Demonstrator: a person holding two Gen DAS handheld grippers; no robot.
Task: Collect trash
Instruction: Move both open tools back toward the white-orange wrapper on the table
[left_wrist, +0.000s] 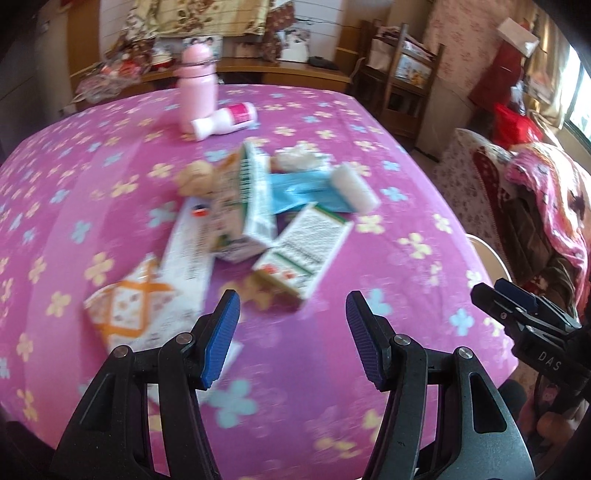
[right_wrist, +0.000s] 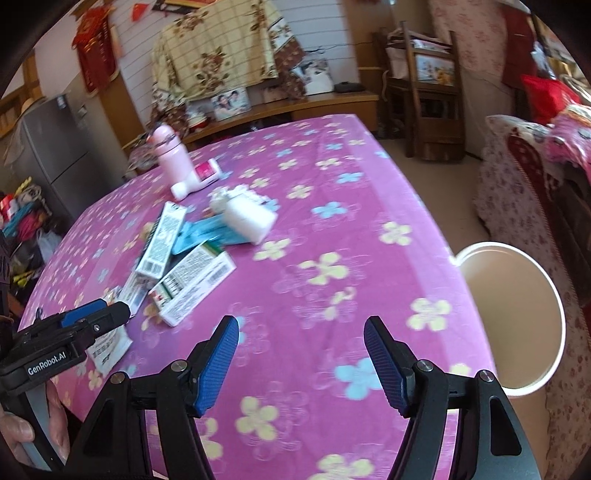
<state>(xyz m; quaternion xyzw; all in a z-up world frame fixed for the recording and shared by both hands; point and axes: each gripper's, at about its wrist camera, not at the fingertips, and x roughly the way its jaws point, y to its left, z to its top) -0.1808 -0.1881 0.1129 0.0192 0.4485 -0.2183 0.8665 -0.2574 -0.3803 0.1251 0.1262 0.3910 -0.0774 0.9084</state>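
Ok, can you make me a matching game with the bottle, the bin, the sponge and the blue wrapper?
Things:
1 pink bottle
2 bin
3 sponge
4 blue wrapper

Places or states:
A beside the table, open top
B standing upright at the far end
C partly under a box
D white block right of the pile

Pairs: 1-B, 2-A, 3-D, 4-C

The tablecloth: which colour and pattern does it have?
The tablecloth is magenta-pink with pale yellow and light blue flowers; the right wrist view shows it best.
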